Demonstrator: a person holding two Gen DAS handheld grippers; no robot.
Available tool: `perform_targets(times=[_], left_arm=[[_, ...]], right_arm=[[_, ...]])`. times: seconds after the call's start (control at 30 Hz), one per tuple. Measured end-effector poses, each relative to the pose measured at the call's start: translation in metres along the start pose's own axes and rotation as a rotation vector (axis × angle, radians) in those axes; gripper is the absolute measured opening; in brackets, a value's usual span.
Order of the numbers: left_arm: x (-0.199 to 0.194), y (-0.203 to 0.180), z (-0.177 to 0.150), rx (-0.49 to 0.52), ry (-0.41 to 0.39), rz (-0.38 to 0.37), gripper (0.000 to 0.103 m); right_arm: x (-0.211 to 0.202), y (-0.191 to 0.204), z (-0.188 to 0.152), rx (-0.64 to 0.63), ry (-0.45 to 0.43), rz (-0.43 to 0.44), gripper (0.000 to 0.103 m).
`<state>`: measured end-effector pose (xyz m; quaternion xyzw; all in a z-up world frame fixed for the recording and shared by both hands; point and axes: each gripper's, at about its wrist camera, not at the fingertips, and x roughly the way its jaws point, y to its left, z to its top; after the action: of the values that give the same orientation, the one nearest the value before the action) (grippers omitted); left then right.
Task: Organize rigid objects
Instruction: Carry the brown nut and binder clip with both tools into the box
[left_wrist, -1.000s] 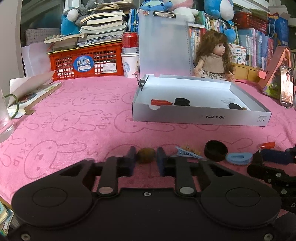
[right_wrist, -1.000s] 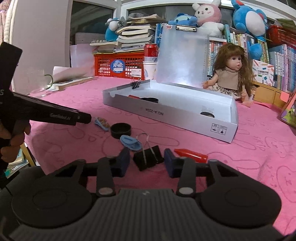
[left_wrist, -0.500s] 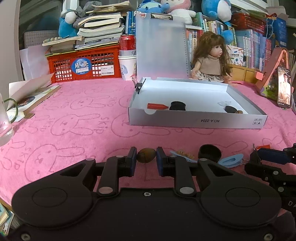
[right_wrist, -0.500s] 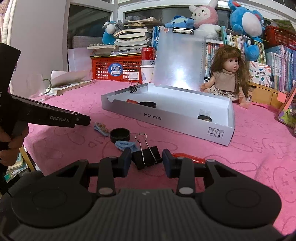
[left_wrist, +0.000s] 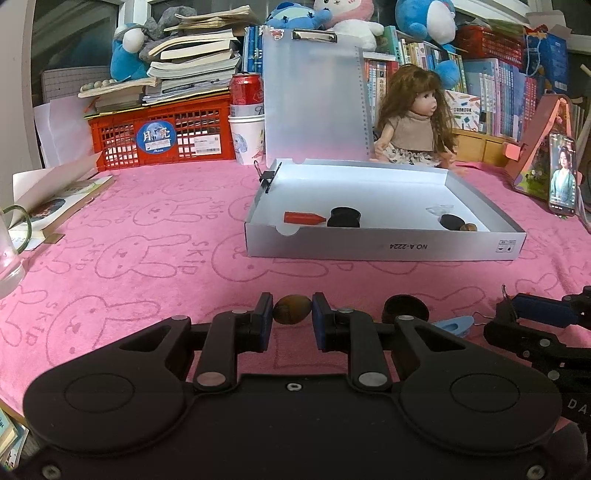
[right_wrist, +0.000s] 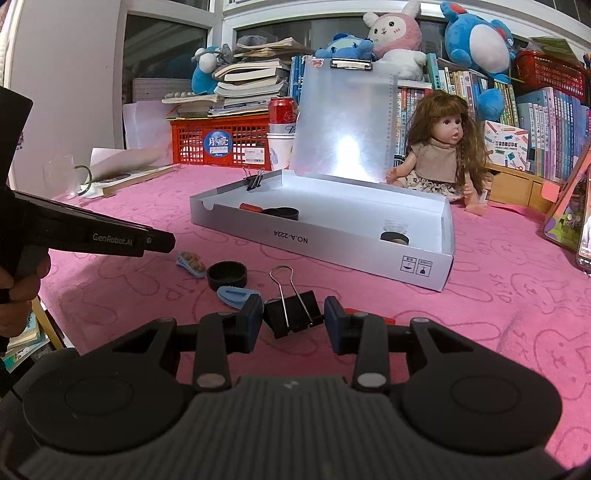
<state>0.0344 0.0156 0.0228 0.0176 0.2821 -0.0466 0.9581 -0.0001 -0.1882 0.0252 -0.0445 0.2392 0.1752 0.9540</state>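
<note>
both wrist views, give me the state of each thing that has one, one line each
left gripper: shut on the brown stone
right gripper: shut on the black binder clip, wire handles up
grey box: open, lid upright
black cap: on the cloth, outside the box
red cap: lying inside the box
phone: screen on

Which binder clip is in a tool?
The black binder clip with its wire handles up, pinched by the right tool. The other binder clip sits clipped on the white box's far rim.
</note>
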Motion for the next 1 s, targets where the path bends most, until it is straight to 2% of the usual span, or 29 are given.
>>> perform_targets(times=[0.4,0.7,1.0], left_arm=[[0.0,-0.004,0.002,0.007,-0.004,-0.004,0.021],[0.001,-0.006,0.005,0.003,-0.003,-0.021,0.021],[0.009,-0.003,0.029,-0.014,-0.003,-0.054,0.021]], right_arm=[[0.0,0.0,0.003,0.013,-0.002,-0.005,0.041],[-0.001,-0.009,0.007,0.054,-0.007,-0.051,0.041],[0.002,-0.025,0.021,0.111,-0.014,-0.108,0.041]])
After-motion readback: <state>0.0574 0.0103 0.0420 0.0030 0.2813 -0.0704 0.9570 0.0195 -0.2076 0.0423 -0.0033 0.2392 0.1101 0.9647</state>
